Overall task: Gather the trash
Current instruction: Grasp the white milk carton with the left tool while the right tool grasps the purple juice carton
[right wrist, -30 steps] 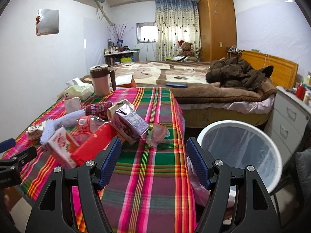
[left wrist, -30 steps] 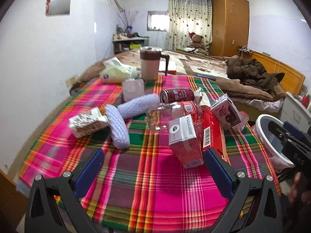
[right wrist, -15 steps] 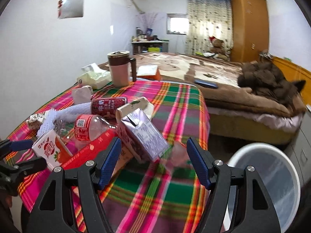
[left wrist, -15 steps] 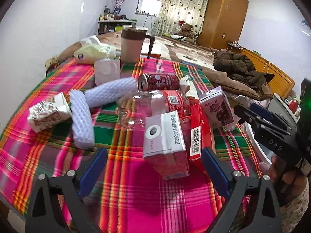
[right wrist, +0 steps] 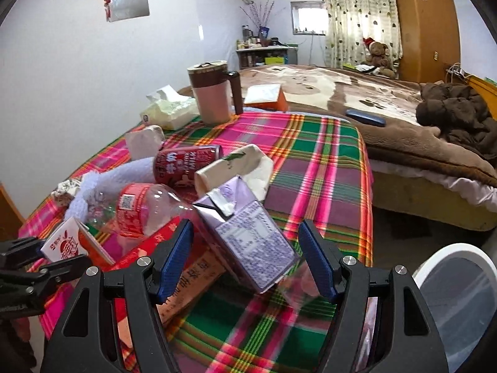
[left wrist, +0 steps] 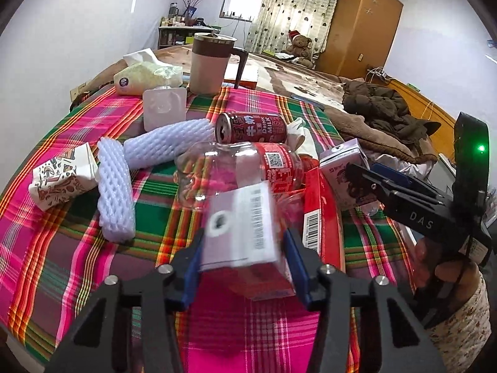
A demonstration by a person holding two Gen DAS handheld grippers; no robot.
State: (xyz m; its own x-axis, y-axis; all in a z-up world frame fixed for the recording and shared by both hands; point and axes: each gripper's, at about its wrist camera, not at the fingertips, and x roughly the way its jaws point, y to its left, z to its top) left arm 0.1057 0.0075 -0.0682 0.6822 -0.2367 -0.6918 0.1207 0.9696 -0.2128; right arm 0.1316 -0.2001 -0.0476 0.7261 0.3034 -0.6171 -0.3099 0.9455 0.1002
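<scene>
Grasp step in hand. The left gripper has just been closing and its pads now sit against both sides of the pink carton, which rests on the plaid table at the near edge of the trash pile. The right gripper is spread wide around the purple carton, pads not touching it. The bin stands beside the table, to the right. Next, judged: pink carton to be lifted clear and carried to the bin; right jaws to be closed on the purple carton.
</scene>
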